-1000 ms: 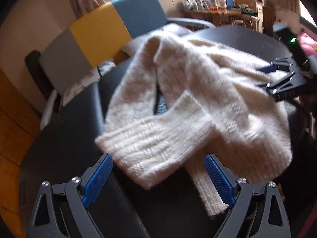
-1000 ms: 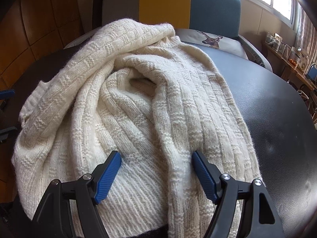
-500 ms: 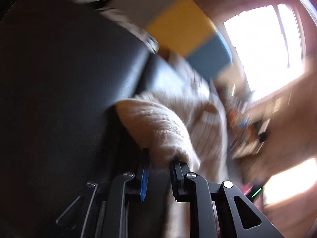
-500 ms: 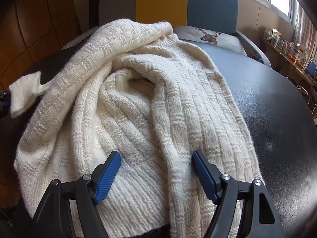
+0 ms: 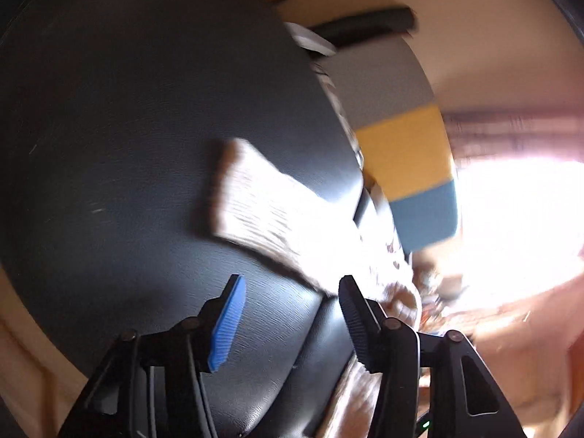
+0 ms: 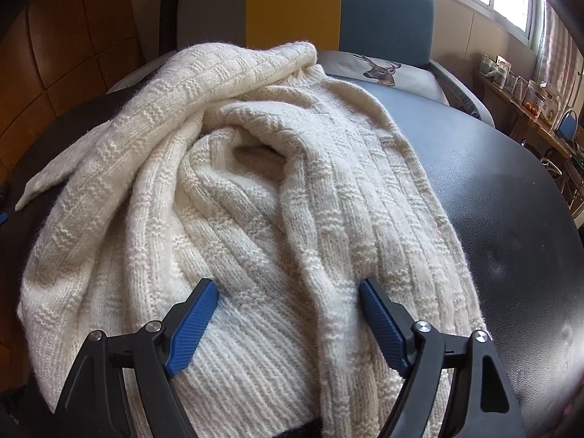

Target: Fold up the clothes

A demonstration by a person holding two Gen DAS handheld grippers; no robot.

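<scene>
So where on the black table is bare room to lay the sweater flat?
Right of the sweater, the black table is bare out to its round edge. On the other side, bare top surrounds the sleeve end, ahead of the opening, empty left claw. The middle is crowded: bunched knit under the open right claw.

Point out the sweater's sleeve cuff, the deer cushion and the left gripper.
sleeve cuff [image 5: 228, 186], left wrist view: ribbed end of the sleeve lying on the dark table.
deer cushion [image 6: 381, 69], right wrist view: on the printed deer head.
left gripper [image 5: 290, 314], left wrist view: midway between its fingertips, jaws opening, nothing between them.
</scene>
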